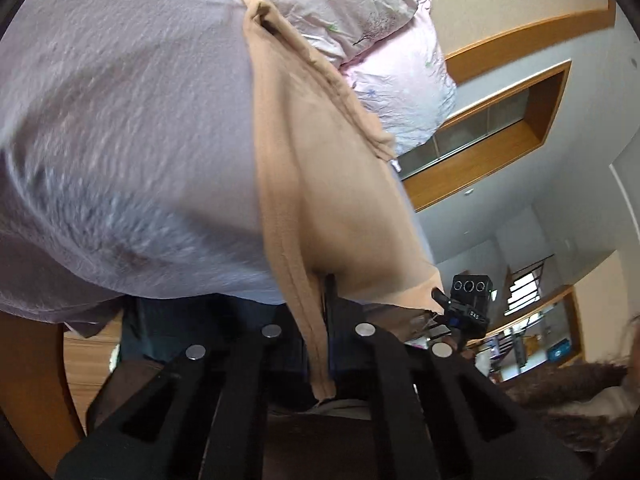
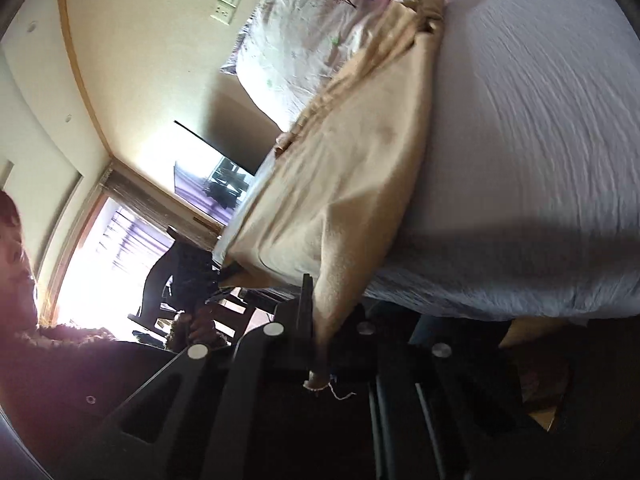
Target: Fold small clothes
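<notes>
left gripper (image 1: 326,300) clamping the near edge of the tan garment (image 1: 320,184) | right gripper (image 2: 316,304) pinching its other near corner | garment stretching from 6 toward 12 o'clock over the lilac bedsheet (image 1: 132,140), far end lying by the floral pillows (image 1: 344,4) at 12 o'clock | views blurring

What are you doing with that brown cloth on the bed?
A person is folding a small tan garment on the bed. Each hand holds a gripper, and both are pinched shut on the garment's near edge: the left gripper on one corner, the right gripper on the other. The cloth stretches from them across the pale sheet toward the flowered pillows. It is lifted at the near end, not yet folded over.
</notes>
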`<state>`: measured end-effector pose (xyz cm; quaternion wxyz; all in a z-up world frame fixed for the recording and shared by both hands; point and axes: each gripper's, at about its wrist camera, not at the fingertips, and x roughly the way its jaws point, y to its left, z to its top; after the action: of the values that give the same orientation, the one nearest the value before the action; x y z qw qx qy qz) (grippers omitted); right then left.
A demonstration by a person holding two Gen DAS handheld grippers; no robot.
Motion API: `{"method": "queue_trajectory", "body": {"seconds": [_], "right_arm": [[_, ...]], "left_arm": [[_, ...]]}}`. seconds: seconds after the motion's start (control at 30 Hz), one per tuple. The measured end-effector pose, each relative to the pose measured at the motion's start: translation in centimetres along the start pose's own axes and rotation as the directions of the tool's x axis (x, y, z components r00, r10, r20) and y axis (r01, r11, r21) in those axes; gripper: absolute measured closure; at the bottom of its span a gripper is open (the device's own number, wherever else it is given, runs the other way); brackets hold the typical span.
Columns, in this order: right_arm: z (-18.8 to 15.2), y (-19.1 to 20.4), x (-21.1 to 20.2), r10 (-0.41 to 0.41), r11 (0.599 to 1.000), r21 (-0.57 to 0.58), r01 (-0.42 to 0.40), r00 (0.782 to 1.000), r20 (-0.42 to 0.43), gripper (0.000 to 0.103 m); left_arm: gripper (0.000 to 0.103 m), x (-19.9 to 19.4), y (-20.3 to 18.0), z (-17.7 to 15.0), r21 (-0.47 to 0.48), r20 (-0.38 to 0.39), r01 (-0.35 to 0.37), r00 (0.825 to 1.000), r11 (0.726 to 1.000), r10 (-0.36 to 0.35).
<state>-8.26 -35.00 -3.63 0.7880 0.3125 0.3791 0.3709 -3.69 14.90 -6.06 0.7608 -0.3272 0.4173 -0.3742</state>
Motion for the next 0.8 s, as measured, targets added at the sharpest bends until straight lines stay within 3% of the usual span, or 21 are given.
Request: {"method": "queue_trajectory", "body": {"seconds": [0.13, 0.23, 0.33, 0.47, 0.63, 0.8], "right_arm": [[4.9, 3.4, -1.2, 0.04, 0.994, -0.105, -0.03, 0.996, 0.086, 0.097], [10.6, 5.0, -0.9, 0.046, 0.987, -0.161, -0.019, 0.984, 0.17, 0.097], [17.0, 4.5, 0.6, 0.01, 0.989, -0.142, 0.028, 0.967, 0.256, 0.097], [25.3, 0.7, 3.9, -0.064, 0.995, -0.053, 0.084, 0.947, 0.315, 0.097], [32.2, -5.6, 9.6, -0.225, 0.973, 0.106, 0.203, 0.933, 0.282, 0.097], [34.1, -10.3, 13.2, -0.399, 0.905, 0.239, 0.351, 0.896, 0.194, 0.095]], "left_arm": [[0.099, -0.9, -3.9, 3.6, 0.062, 0.062, 0.05, 0.997, 0.997, -0.054], [0.099, -0.2, -5.7, 9.0, 0.091, 0.124, 0.018, 0.992, 0.996, -0.03], [0.099, 1.7, -5.7, 15.5, 0.077, 0.182, -0.028, 0.983, 0.997, 0.013], [0.099, 5.3, -4.1, 23.8, 0.031, 0.227, -0.077, 0.972, 0.997, 0.068], [0.1, 10.1, -0.1, 30.7, -0.061, 0.201, -0.178, 0.962, 0.982, 0.187], [0.1, 12.7, 4.3, 32.8, -0.214, 0.133, -0.21, 0.961, 0.954, 0.242]]}}
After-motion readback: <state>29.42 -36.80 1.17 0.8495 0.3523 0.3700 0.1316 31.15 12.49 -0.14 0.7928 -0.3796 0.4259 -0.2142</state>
